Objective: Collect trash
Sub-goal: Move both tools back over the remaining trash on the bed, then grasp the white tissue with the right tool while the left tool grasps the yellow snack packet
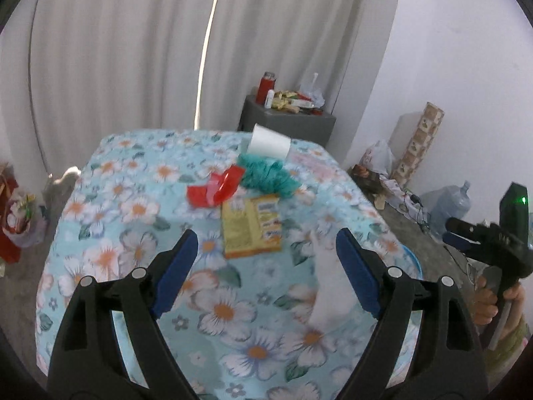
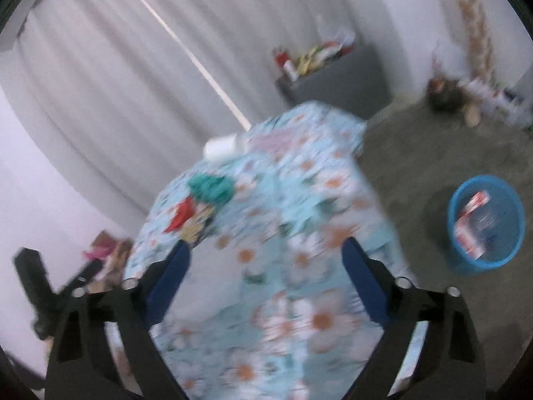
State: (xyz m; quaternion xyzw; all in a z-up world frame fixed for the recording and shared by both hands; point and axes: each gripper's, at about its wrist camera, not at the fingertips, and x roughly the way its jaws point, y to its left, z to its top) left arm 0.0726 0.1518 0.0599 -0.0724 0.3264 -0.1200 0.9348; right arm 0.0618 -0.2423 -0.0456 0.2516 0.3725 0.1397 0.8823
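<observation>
Left wrist view. The left gripper (image 1: 263, 250) hovers above the table covered in a light-blue floral cloth (image 1: 140, 226), its blue-padded jaws spread wide with nothing between them. Ahead on the cloth lies the trash: a yellow printed snack packet (image 1: 251, 228) lying flat, a crumpled red plastic wrapper (image 1: 215, 188) just beyond its far left corner, a bunched teal-green wad of material (image 1: 269, 176) touching the wrapper's right side, and a white paper cup (image 1: 268, 141) on its side at the far edge. A pale white strip (image 1: 328, 283) lies close to the right finger — what it is cannot be told. At the right edge the right gripper (image 1: 483, 236) appears side-on, held in a hand (image 1: 489, 300); a green light shows on its body.

Right wrist view — heavily blurred. The right gripper (image 2: 265, 256) is held over the near part of the same table, jaws wide apart and empty. The teal wad, red wrapper and yellow packet sit clustered toward the far left, the cup beyond them. On the grey floor to the right stands a round blue plastic basket (image 2: 513, 243) holding red-and-white packaging (image 2: 471, 220).
</observation>
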